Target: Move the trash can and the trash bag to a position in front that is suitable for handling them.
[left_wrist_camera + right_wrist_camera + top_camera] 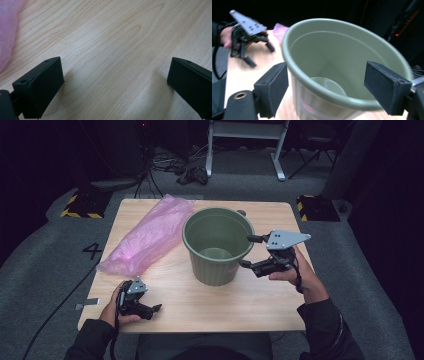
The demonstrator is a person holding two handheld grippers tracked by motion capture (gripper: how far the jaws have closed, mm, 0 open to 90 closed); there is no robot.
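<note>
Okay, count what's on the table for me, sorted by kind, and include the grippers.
Green bin: 1
Pink plastic bag: 1
Grippers: 2, the left gripper and the right gripper, both open
Total: 4
</note>
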